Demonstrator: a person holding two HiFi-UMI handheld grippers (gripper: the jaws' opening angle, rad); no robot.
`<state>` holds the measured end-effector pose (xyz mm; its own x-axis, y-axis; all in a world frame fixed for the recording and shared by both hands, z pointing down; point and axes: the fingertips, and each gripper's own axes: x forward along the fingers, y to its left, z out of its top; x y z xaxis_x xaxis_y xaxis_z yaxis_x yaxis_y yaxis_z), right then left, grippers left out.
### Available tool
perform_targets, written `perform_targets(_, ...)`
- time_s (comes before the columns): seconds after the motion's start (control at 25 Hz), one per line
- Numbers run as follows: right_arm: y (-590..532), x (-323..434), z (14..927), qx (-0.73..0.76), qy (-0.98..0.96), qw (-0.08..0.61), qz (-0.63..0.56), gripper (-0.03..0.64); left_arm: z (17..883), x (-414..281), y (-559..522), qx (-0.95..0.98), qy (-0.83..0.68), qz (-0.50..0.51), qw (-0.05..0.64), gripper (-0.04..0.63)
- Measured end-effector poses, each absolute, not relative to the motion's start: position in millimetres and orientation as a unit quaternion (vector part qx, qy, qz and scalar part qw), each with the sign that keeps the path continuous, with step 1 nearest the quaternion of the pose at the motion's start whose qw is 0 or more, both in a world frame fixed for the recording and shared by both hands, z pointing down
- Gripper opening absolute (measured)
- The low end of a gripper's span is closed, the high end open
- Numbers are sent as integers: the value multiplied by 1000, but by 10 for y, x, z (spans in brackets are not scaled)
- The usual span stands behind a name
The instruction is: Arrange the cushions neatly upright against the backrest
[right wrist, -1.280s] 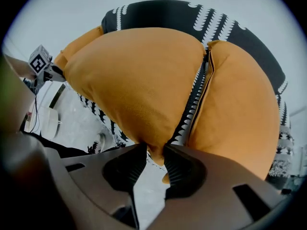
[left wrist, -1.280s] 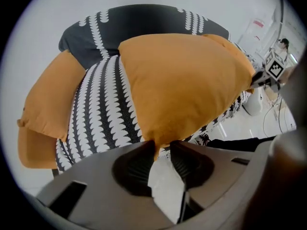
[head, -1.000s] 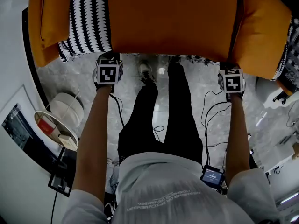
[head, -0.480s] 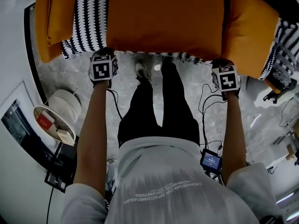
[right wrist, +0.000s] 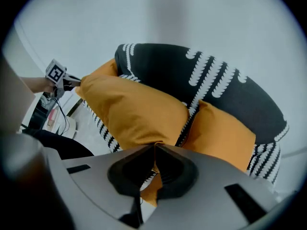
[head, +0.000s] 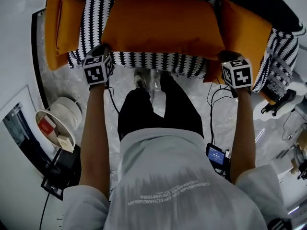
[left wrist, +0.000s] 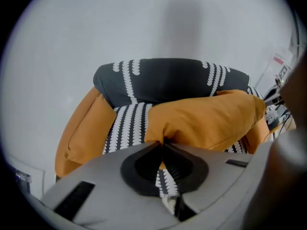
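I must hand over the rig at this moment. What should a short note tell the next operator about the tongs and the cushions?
Left tongs: shut on the middle cushion, at its near-left corner.
Right tongs: shut on its other near corner; the jaws have just been closing tighter.
Middle cushion: held up lengthwise, not yet upright against the backrest.
Left cushion and right cushion: standing at either side.
Left to do: stand the middle cushion against the backrest, then probably straighten the others.
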<state>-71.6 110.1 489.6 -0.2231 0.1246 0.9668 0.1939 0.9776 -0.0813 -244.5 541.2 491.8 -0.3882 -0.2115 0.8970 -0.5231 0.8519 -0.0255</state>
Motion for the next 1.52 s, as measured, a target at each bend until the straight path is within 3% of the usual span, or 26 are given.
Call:
perform_targets(0.64,454,-2146,4555,-22,-833,553,-20,15,4509,-3896,4744,248,-843,178,443,25)
perform_targets(1.52,-321,-3860,5002,81,-834,544,46,15,4788,-5669,3931,276,-850,194,405,29)
